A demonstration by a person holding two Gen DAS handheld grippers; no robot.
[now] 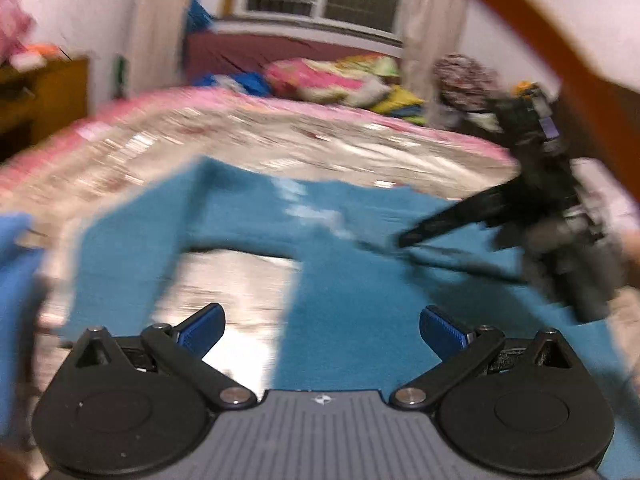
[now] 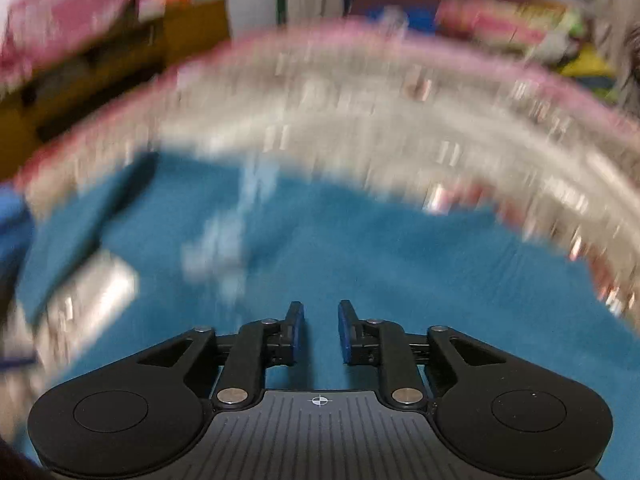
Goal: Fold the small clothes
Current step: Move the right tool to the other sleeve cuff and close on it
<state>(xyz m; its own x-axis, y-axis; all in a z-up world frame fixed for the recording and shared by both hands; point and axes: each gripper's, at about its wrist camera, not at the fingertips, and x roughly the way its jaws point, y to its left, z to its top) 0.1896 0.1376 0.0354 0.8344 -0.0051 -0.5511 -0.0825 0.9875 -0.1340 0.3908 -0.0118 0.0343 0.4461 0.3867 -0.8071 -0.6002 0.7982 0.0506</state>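
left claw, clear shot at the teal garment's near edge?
Probably yes. The left claw is open and empty, the teal garment lies flat just ahead, and the right claw sits off to the side.

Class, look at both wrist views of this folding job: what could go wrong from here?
1. Both tools are open and hold nothing, so the teal fleece garment may spring out of its fold.
2. The right tool hovers close above the fleece and might snag it.
3. Heavy blur hides garment edges, risking a misplaced grasp.
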